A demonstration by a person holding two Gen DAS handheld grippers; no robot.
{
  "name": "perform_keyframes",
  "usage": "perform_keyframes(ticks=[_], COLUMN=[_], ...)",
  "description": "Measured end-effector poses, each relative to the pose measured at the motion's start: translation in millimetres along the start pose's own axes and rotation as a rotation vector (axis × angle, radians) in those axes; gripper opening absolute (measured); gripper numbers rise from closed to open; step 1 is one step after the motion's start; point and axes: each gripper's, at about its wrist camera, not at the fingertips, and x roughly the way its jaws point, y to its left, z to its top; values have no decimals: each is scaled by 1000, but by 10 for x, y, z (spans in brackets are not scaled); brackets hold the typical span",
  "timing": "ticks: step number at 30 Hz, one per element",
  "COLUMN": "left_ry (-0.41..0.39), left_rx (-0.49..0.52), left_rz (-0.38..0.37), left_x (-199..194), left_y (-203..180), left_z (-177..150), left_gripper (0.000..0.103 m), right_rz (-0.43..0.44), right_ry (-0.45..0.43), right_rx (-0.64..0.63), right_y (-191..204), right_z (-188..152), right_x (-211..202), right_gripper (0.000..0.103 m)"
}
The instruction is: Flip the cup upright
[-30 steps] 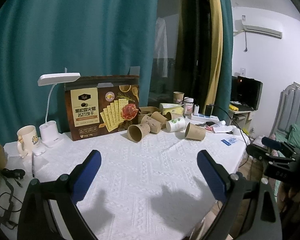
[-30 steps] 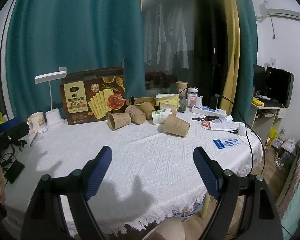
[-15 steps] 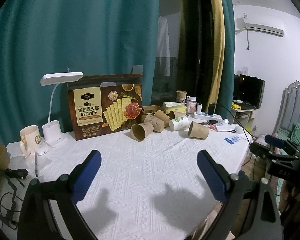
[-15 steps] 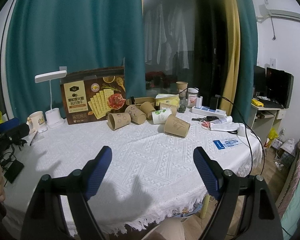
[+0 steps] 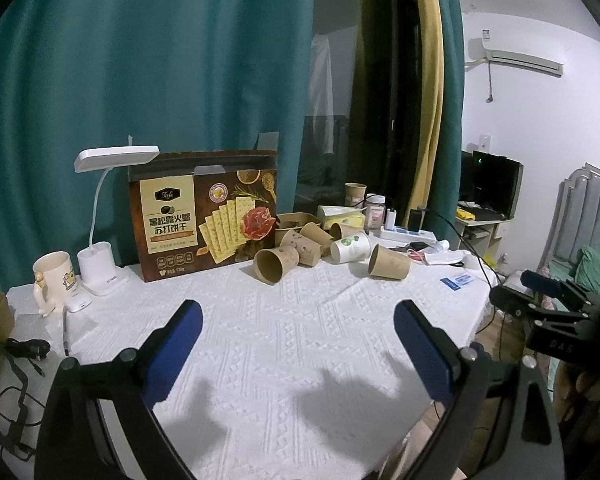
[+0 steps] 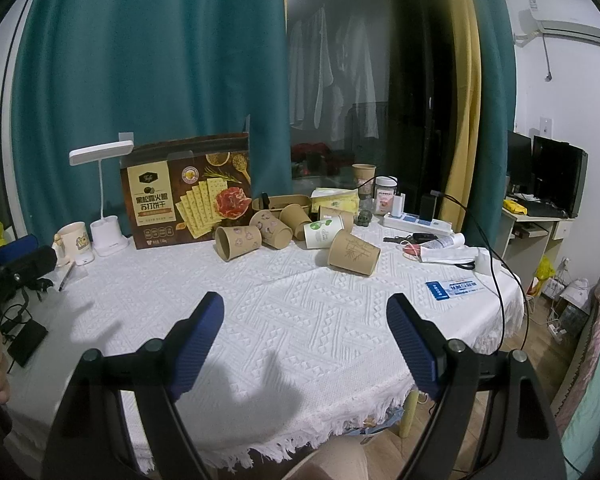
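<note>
Cup point(image 6: 352, 255) of brown paper lies tipped over; both claws point(image 5: 296, 354) point(image 6: 305, 342) released, empty

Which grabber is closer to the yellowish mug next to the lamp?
The left gripper. The mug sits just off its left side, while the right gripper hovers farther along the table, with the mug far to its left.

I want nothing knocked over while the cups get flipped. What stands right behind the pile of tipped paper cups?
Behind the tipped paper cups stand a brown tray, a yellow tissue pack and the cracker box. What the tray holds is hidden.
</note>
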Motion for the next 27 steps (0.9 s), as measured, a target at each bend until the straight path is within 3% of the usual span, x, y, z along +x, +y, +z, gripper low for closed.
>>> perform_keyframes(ticks=[27], left_ry=[11], left_rx=[-9], left_rz=[-5], left_x=[32], left_y=[-62], left_z=[7], left_gripper=[97], right_rz=[0], right_ry=[10], right_rx=[1], right_y=[-19], right_z=[17], right_x=[37], right_gripper=[82])
